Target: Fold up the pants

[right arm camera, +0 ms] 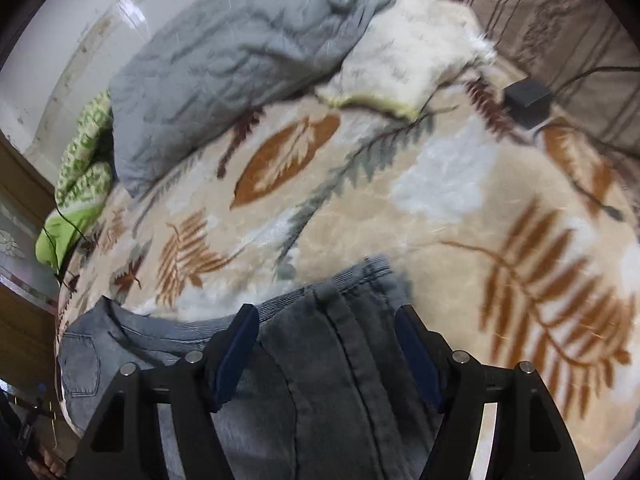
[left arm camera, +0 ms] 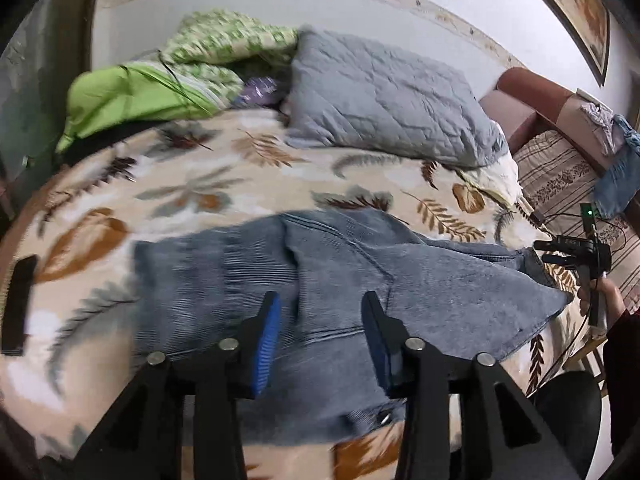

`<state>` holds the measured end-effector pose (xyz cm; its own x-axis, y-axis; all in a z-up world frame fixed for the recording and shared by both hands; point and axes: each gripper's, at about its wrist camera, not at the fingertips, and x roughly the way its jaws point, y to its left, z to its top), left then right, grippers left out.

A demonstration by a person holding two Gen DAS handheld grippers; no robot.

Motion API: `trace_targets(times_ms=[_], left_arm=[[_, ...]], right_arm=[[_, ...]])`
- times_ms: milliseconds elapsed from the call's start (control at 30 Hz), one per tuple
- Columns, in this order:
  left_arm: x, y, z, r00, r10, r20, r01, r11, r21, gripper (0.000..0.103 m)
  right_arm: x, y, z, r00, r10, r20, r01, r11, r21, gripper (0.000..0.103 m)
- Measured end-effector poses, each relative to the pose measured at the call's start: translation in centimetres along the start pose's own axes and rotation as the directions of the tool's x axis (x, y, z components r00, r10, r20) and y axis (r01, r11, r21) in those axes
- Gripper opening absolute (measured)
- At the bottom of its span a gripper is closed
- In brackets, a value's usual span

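Blue-grey denim pants (left arm camera: pixel 340 272) lie folded across a leaf-patterned blanket (left arm camera: pixel 192 192) on a bed. In the left wrist view my left gripper (left arm camera: pixel 320 306) hangs open just above the middle of the pants, its blue pads apart with nothing pressed between them. At the pants' right end a hand holds my right gripper (left arm camera: pixel 541 252). In the right wrist view my right gripper (right arm camera: pixel 326 314) stands wide open over one end of the pants (right arm camera: pixel 320 380); denim shows under the gap and the pads do not press on it. A back pocket (right arm camera: pixel 80 364) shows at the lower left.
A grey quilted pillow (left arm camera: pixel 384 96) and green bedding (left arm camera: pixel 132 96) lie at the head of the bed. A white fluffy cushion (right arm camera: pixel 404 56) lies beside the pillow. A black box (right arm camera: pixel 528 98) with a cable sits near the striped sofa (left arm camera: pixel 560 176). A black stool (left arm camera: pixel 568 408) stands at the bed's near right.
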<state>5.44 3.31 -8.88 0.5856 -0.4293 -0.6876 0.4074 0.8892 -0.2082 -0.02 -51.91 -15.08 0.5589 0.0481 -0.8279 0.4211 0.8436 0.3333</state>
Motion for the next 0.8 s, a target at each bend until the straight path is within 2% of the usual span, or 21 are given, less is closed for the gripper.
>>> trace_targets(times_ms=[33,67,100,133,200,233,300,467,533,667,700,733,800], left_arm=[[1.1,-0.3,0.0,1.000,-0.004,-0.013,0.004,1.000,-0.003,0.058],[2.3,-0.5,-0.2,0.999,0.013,-0.037,-0.013,1.000,-0.003,0.059],[3.6,-0.8,-0.5,0.997,0.038,-0.074,-0.038,0.999,0.003,0.059],[4.6,-0.9,-0.8,0.994,0.048,-0.100,-0.047,0.999,0.009,0.059],[6.2,-1.3,-1.9,0.984,0.093,-0.149,-0.089,0.995,0.035,0.059],[6.6,-1.5,-2.5,0.980,0.121,-0.161,-0.112,0.992,0.063,0.059],[6.3,-2.1,-3.3,0.979,0.150,-0.135,-0.134,0.984,0.121,0.059],[5.3,-2.1,-4.5,0.978,0.155,-0.142,-0.133,0.980,0.151,0.059],[4.9,-2.1,-5.2,0.978,0.154,-0.140,-0.132,0.979,0.154,0.059],[4.7,-2.1,-6.1,0.976,0.168,-0.139,-0.142,0.974,0.175,0.060],[4.7,-2.1,-6.1,0.976,0.167,-0.138,-0.142,0.975,0.173,0.060],[4.7,-2.0,-6.1,0.977,0.163,-0.140,-0.139,0.976,0.166,0.060],[4.8,-1.9,-6.0,0.977,0.157,-0.146,-0.134,0.979,0.154,0.061]], right_arm=[[0.7,0.4,0.0,1.000,0.007,-0.014,-0.007,1.000,-0.017,0.073],[1.1,0.8,0.0,1.000,0.014,-0.013,-0.015,0.999,-0.035,0.073],[1.1,1.4,-0.2,1.000,0.010,0.000,-0.010,0.998,-0.063,0.066],[1.2,2.0,-0.4,1.000,-0.013,0.010,0.014,0.995,-0.100,0.051],[1.9,3.2,-0.5,0.994,-0.109,-0.008,0.107,0.982,-0.157,0.030],[2.1,3.4,-0.5,0.990,-0.140,-0.010,0.136,0.976,-0.171,0.024],[1.8,3.4,-0.2,0.985,-0.171,0.007,0.169,0.968,-0.185,0.017],[-1.0,2.3,0.9,0.979,-0.167,0.117,0.182,0.973,-0.139,0.017],[-2.5,1.6,1.5,0.964,-0.191,0.187,0.213,0.971,-0.109,0.015],[-2.3,-1.9,2.3,0.967,-0.176,0.184,0.176,0.984,0.019,0.015],[-2.0,-2.4,2.1,0.975,-0.145,0.168,0.144,0.989,0.021,0.015],[-1.8,-2.6,1.7,0.987,-0.049,0.151,0.047,0.999,0.014,0.015],[-2.1,-2.1,1.0,0.991,0.058,0.122,-0.059,0.998,0.004,0.015]])
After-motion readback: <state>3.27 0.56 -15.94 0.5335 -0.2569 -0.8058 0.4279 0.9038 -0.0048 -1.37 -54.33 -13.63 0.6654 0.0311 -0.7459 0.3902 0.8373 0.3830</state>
